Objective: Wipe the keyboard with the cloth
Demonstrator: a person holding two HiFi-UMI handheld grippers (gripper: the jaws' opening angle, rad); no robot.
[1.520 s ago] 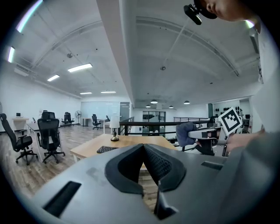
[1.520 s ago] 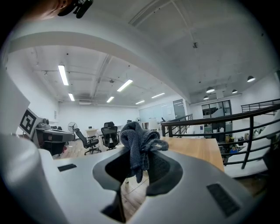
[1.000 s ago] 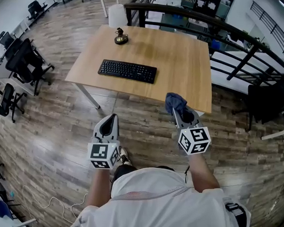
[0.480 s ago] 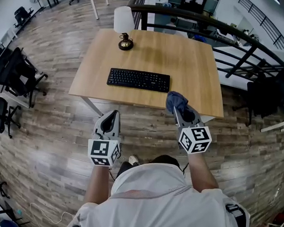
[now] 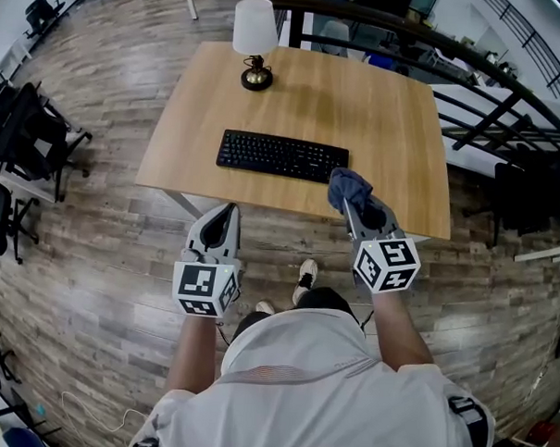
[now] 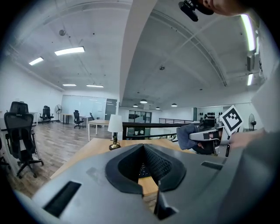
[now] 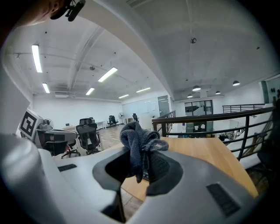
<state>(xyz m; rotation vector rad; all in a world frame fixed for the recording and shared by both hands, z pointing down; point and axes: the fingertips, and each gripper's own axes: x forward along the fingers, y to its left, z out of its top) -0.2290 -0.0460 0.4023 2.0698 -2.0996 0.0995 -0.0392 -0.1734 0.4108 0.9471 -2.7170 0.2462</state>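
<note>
Carrying the crumpled dark blue-grey cloth (image 5: pixel 348 186) clamped in the right claw (image 5: pixel 357 212), the left claw (image 5: pixel 227 214) closed on nothing beside it, the person looks set to reach the flat black keyboard (image 5: pixel 283 156), which lies untouched near the front of the light wooden counter (image 5: pixel 387 111). Best to lower the cloth so the loose bunch, not the jaw tips, meets the keys, then draw lightly along the rows while the left claw steadies the keyboard; the white-shaded brass lamp (image 5: pixel 255 41) stands well behind.

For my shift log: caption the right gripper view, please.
Right gripper shut on a grey cloth, facing the wooden table and railing.
</note>
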